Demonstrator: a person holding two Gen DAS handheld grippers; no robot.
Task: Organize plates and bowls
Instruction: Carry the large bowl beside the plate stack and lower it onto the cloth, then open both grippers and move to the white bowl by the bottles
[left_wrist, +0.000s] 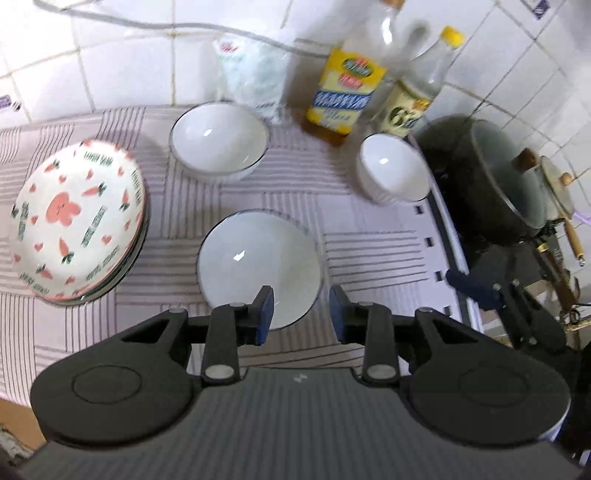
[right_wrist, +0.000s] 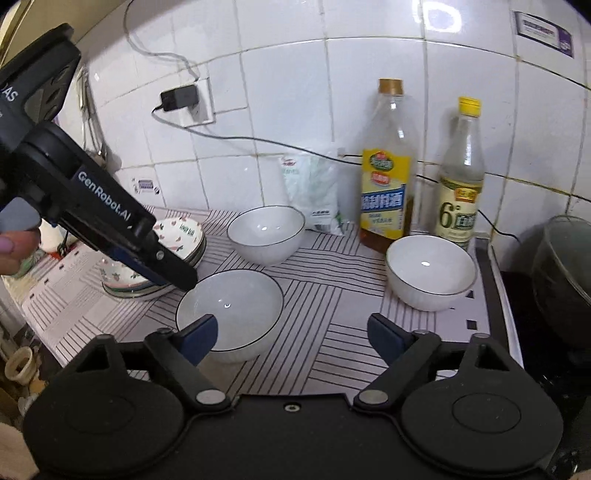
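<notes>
Three white bowls with thin dark rims stand on the striped cloth (left_wrist: 362, 236): a near bowl (left_wrist: 258, 266) (right_wrist: 236, 306), a far bowl (left_wrist: 219, 138) (right_wrist: 266, 232) and a right bowl (left_wrist: 393, 168) (right_wrist: 430, 269). A stack of plates with a pink rabbit and carrot pattern (left_wrist: 77, 218) (right_wrist: 181, 232) sits at the left, partly hidden behind the left gripper in the right wrist view. My left gripper (left_wrist: 301, 310) (right_wrist: 181, 277) hovers open above the near bowl's front rim, holding nothing. My right gripper (right_wrist: 295, 332) (left_wrist: 480, 291) stands wide open and empty, to the right of that bowl.
Two tall bottles (right_wrist: 386, 184) (right_wrist: 460, 184) and a white plastic bag (right_wrist: 314, 192) line the tiled wall behind the bowls. A dark lidded pot (left_wrist: 495, 181) sits on the stove to the right. A charger and cable (right_wrist: 179, 98) hang on the wall. A person's finger (right_wrist: 14, 247) shows at left.
</notes>
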